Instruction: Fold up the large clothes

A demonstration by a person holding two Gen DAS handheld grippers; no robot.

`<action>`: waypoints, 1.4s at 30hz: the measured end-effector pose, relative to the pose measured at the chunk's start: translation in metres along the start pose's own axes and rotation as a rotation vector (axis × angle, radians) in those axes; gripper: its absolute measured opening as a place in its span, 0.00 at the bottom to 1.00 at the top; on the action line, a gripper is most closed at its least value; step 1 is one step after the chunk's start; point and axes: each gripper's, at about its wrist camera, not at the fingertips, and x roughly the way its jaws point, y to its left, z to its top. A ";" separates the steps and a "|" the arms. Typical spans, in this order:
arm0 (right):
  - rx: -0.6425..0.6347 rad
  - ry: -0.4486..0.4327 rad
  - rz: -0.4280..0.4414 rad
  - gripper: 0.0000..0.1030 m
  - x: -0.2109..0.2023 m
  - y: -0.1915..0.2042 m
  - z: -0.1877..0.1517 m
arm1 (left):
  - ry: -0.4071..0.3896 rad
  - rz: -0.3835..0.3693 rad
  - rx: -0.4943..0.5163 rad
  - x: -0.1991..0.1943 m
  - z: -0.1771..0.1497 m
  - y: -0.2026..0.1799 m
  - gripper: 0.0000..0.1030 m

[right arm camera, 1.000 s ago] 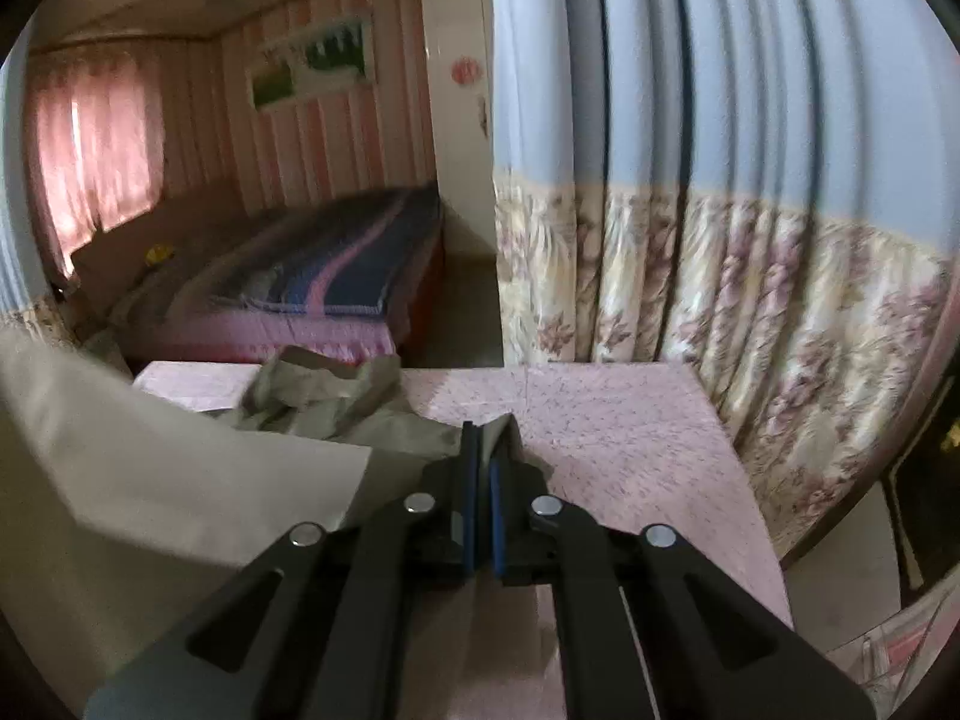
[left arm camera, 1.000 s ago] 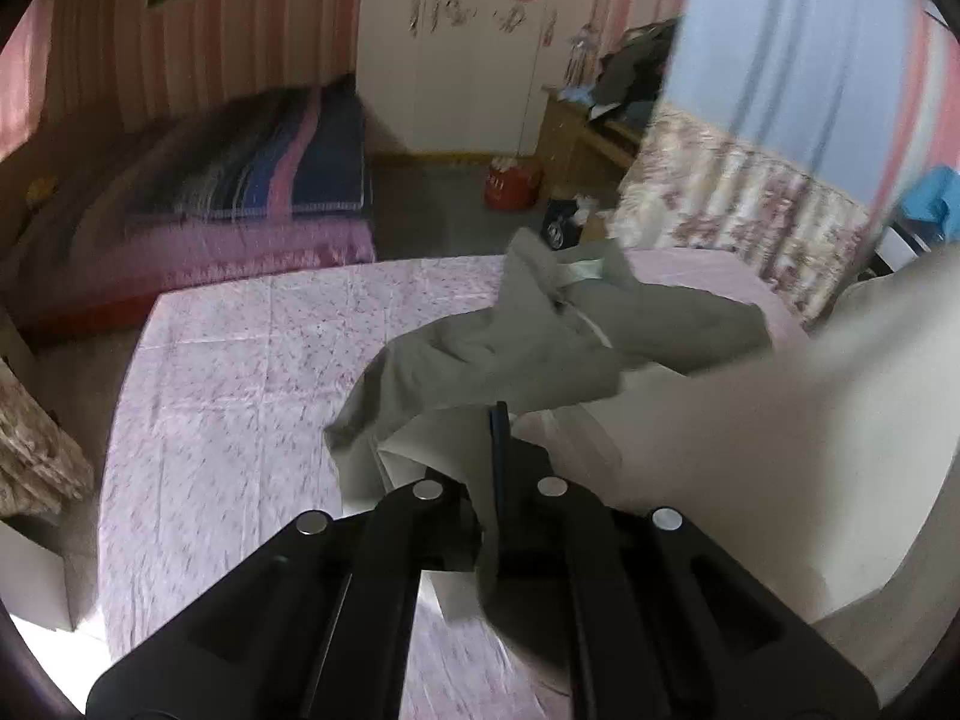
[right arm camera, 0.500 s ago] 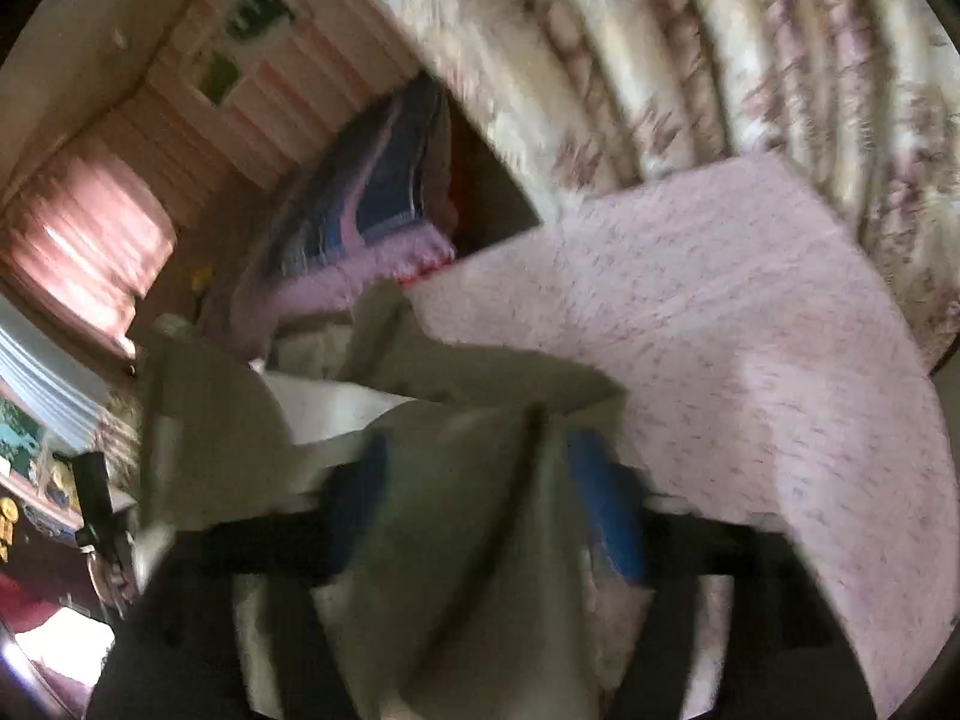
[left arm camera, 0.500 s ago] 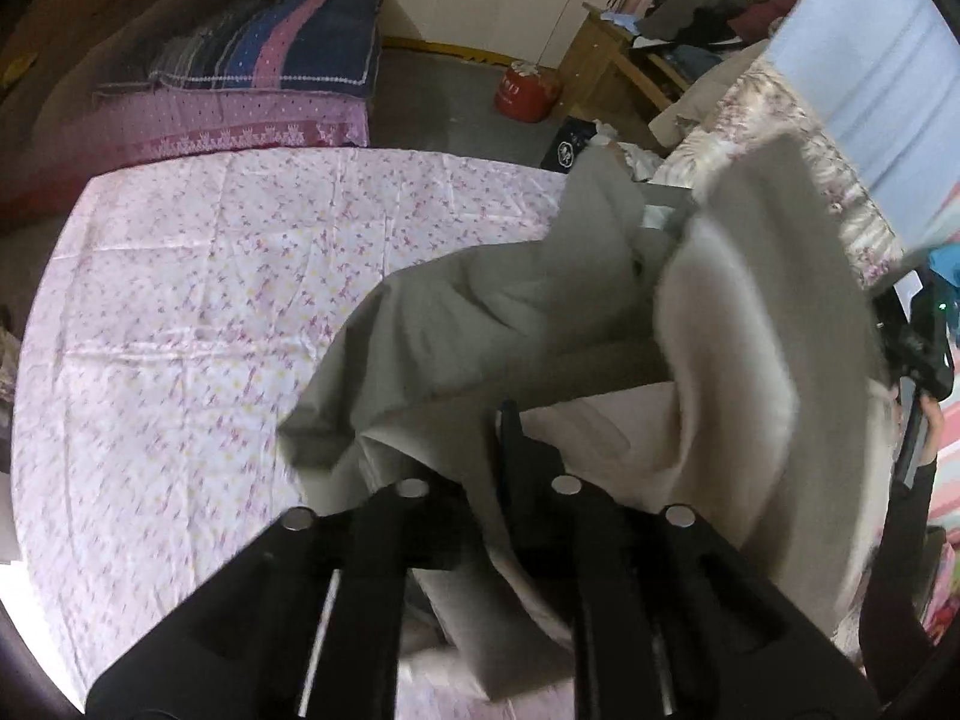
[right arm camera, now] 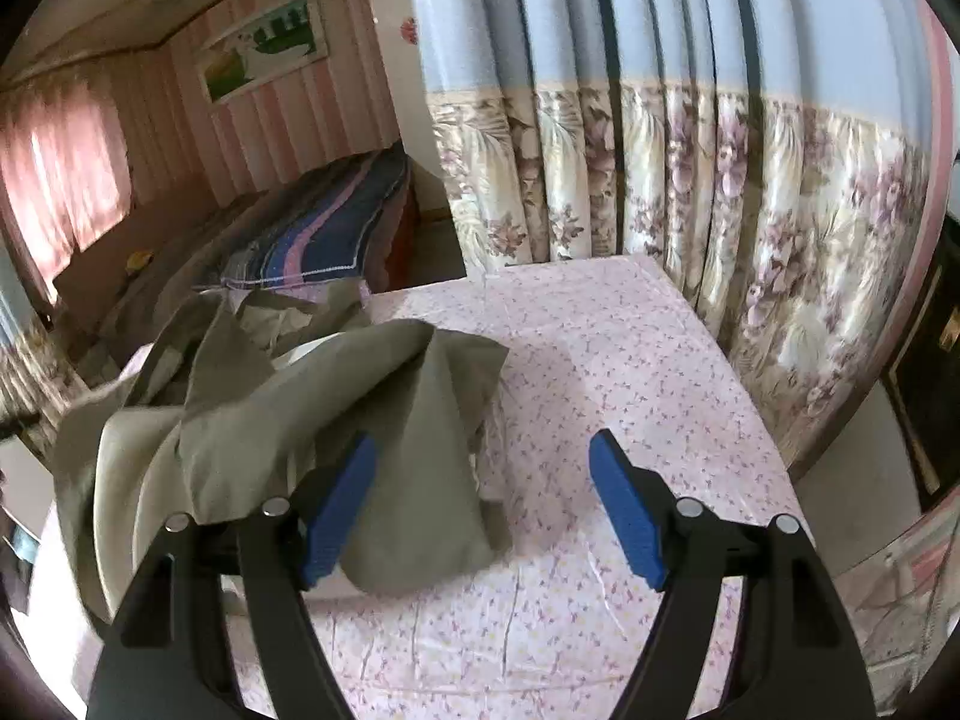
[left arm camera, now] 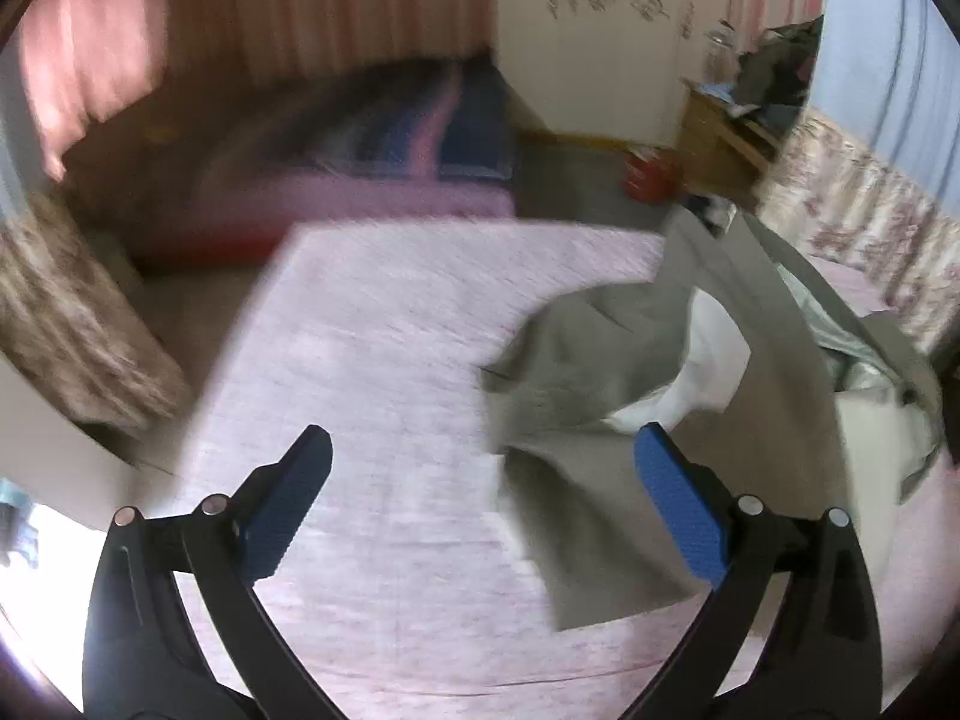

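Note:
An olive-grey garment [left arm camera: 606, 354] with a pale lining lies crumpled on the table with the pink floral cloth [left arm camera: 384, 360]. In the left wrist view it is right of centre; my left gripper [left arm camera: 480, 468] is open and empty, its right finger [left arm camera: 678, 504] over the cloth's edge. In the right wrist view the garment [right arm camera: 360, 420] is heaped at the left. My right gripper [right arm camera: 483, 474] is open and empty, its left finger [right arm camera: 339, 510] beside the heap.
A bed with a striped blanket [left arm camera: 384, 138] stands beyond the table. Floral curtains [right arm camera: 720, 210] hang close along the table's right side. A wooden desk with clutter [left arm camera: 738, 120] and a red container [left arm camera: 648, 171] are at the far right.
Both grippers were shut on the garment and held it up. They have opened and let it go, and it now lies heaped on the table.

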 end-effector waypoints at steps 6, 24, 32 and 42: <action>-0.079 -0.053 0.005 0.72 -0.017 0.030 -0.016 | -0.044 -0.029 0.004 -0.036 -0.044 -0.032 0.97; -0.326 -0.013 -0.003 0.69 -0.013 0.135 -0.075 | -0.010 -0.056 0.187 -0.033 -0.108 -0.199 0.91; -0.384 -0.114 -0.211 0.04 0.005 0.116 -0.065 | 0.059 0.013 0.090 0.010 -0.088 -0.133 0.06; -0.300 -0.318 -0.153 0.04 -0.051 0.128 0.033 | -0.146 -0.240 -0.072 -0.051 0.001 -0.061 0.10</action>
